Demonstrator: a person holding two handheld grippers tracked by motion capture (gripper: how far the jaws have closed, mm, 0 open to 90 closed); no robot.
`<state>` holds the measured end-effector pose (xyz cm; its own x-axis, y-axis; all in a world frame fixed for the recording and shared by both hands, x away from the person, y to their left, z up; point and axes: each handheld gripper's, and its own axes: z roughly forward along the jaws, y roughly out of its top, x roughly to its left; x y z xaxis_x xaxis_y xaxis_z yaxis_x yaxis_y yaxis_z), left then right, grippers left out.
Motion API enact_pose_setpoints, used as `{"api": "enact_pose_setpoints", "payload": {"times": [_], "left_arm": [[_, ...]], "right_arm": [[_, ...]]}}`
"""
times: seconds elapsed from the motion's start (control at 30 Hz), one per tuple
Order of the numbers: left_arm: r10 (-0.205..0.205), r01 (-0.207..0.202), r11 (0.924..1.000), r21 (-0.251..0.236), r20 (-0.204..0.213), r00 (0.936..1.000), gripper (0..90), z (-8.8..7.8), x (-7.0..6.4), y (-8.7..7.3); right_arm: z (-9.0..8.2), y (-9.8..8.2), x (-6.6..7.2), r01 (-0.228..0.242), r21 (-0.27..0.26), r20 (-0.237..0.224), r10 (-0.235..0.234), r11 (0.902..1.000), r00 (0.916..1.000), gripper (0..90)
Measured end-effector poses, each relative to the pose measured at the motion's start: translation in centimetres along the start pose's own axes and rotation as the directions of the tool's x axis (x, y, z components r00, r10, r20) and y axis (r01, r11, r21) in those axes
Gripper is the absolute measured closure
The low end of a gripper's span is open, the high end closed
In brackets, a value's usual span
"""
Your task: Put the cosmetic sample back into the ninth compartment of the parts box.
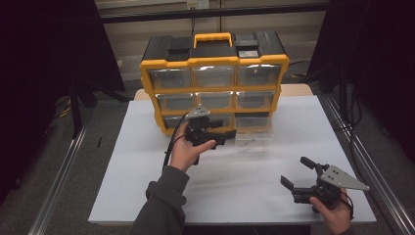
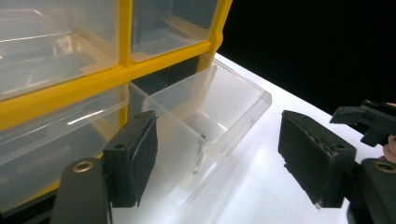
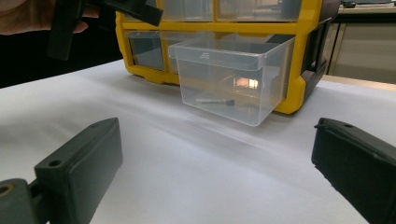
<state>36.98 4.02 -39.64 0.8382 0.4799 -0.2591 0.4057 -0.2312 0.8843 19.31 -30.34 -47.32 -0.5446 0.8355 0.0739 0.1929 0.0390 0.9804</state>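
**Two grippers open, one clear drawer pulled out**

One yellow organiser (image 1: 214, 81) at upper centre of the high view, on a white table (image 1: 147, 181). Nine clear drawers in three rows. Bottom-right drawer (image 1: 252, 128) pulled out toward the lower edge of the frame, all others pushed in.

Left gripper (image 1: 230, 133) at mid-frame, just left of the drawer, held in a hand (image 1: 187, 152) with a grey sleeve (image 1: 161, 205) rising from the bottom edge. Jaws apart, nothing pressed between them. In the left gripper view (image 2: 217, 163), same drawer (image 2: 210, 116) at centre between the two pads but farther off, not touched by either; a small dark screw (image 2: 200, 156) lying inside it.

Right gripper (image 1: 298, 171) at lower right of the high view, well apart from the organiser, low over the table. Jaws wide, nothing held. In the right gripper view (image 3: 215, 172), drawer (image 3: 231, 79) at upper centre, jutting from the yellow frame (image 3: 299, 60), with the screw (image 3: 215, 101) flat on its floor. Left gripper (image 3: 107, 14) at upper left of that frame.
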Motion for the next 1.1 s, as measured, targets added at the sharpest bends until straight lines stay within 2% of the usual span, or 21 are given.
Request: {"api": "enact_pose_setpoints", "payload": {"times": [0.3,0.47,0.6,0.67,0.83,1.0,1.07,1.1], "left_arm": [[-0.006,0.007,0.9974,-0.071,0.013,0.9999,21.3,-2.1,0.2,-1.7],[-0.010,0.011,0.9935,-0.113,0.005,0.9999,18.3,-3.2,0.5,-2.3],[-0.001,0.001,0.9924,-0.123,-0.003,1.0000,15.3,-4.1,0.8,-2.9],[0.018,-0.020,0.9925,-0.121,-0.011,0.9998,13.4,-4.6,1.0,-3.2],[0.019,-0.021,0.9894,-0.144,-0.017,0.9997,11.9,-5.8,1.4,-4.3],[0.005,-0.015,0.9867,-0.162,-0.068,0.9977,10.2,-7.1,1.9,-5.1],[0.003,-0.015,0.9848,-0.173,-0.069,0.9976,9.2,-7.5,2.0,-5.4],[0.009,-0.018,0.9856,-0.168,-0.053,0.9986,9.0,-7.8,2.2,-5.6]], "right_arm": [[0.0,0.0,0.1,-0.001,0.000,-0.005,0.001,1.0000,1.0000,1.4],[0.1,0.0,0.1,0.001,0.002,-0.005,-0.001,1.0000,1.0000,1.4],[0.1,0.0,0.2,0.004,0.002,-0.006,-0.004,1.0000,1.0000,1.4],[0.1,0.0,0.1,0.002,-0.001,-0.005,-0.002,1.0000,1.0000,1.4],[0.1,0.0,0.2,0.003,0.002,-0.008,-0.003,1.0000,1.0000,1.4],[0.1,0.0,0.2,0.003,0.004,-0.007,-0.003,1.0000,1.0000,1.4],[0.2,0.0,0.2,0.003,0.004,-0.009,-0.003,1.0000,1.0000,1.4],[0.2,0.0,0.2,0.001,0.003,-0.009,-0.001,1.0000,1.0000,1.4]]}}
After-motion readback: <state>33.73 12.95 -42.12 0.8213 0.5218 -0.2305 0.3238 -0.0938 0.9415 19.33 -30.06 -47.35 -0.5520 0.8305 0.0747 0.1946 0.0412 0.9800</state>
